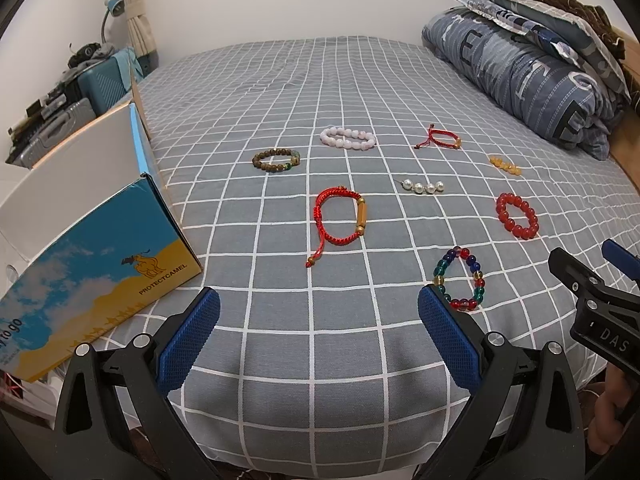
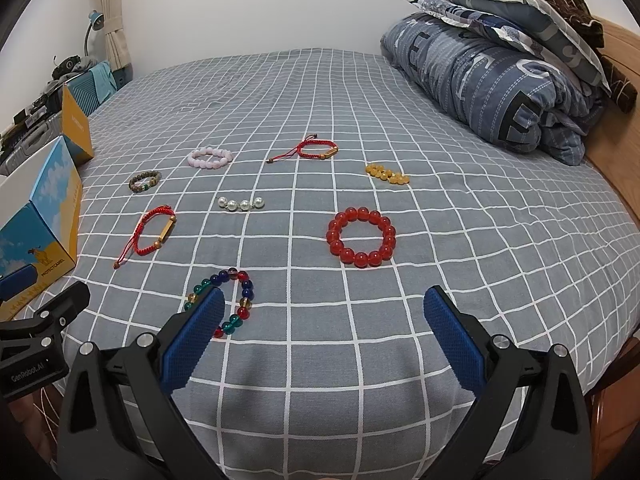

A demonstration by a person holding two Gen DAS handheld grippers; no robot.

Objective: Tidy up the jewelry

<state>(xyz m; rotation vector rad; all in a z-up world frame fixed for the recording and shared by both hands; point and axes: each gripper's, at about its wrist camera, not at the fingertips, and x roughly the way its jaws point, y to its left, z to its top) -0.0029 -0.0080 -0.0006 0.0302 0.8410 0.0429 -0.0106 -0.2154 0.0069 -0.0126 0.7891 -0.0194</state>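
Eight beaded and corded bracelets (image 2: 361, 237), apparently flat, scattered apart.

Bed sheet (image 2: 360, 120): I see matt woven cloth, grey with white grid lines.
Red bead bracelet (image 2: 361, 237): glossy, translucent, glass-like beads.
Multicolour bracelet (image 1: 460, 279): shiny, clear-looking beads.
Pearl strand (image 2: 241, 203): smooth, pearly sheen.
Brown bead bracelet (image 1: 276, 160): dull, wood-like beads, I think.
Red cord bracelet (image 1: 340, 220): braided cord, matt, with a smooth tan tube.
Box (image 1: 100, 256): printed cardboard, slight sheen.
Left gripper (image 1: 319, 336): my pads (image 1: 188, 340) look like rough blue textured rubber on matt black plastic arms with bright metal screws.
Quilt (image 2: 500, 88): soft stitched cloth.
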